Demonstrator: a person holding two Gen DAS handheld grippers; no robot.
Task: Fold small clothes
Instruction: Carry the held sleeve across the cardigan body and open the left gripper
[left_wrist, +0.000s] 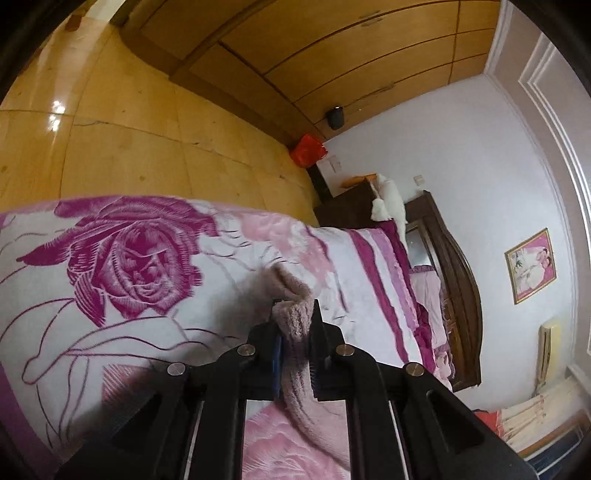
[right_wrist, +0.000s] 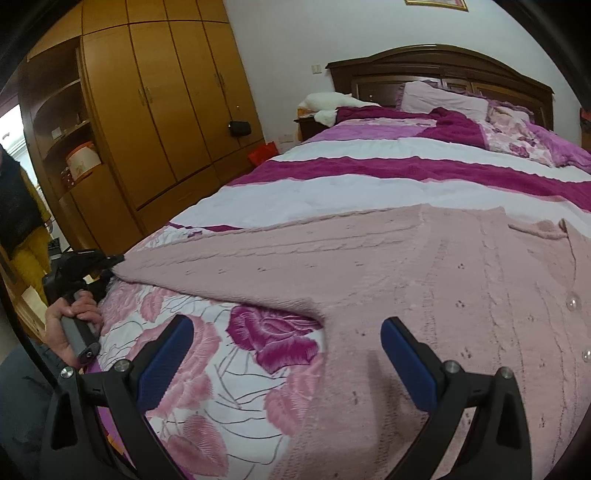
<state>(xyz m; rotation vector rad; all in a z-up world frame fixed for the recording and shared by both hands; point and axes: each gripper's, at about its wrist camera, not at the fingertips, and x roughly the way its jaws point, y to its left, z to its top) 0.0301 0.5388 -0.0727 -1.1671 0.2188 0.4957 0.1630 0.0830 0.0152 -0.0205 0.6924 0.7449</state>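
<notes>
On the bedspread, left gripper apparently pinches cardigan cuff; right gripper gapes.

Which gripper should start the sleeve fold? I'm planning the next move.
Left. The left gripper is already shut on the sleeve end of the cardigan, stretched out over the bed. The right gripper hangs open, holding nothing.

Bare floral blanket left of the cardigan offers passage.
</notes>
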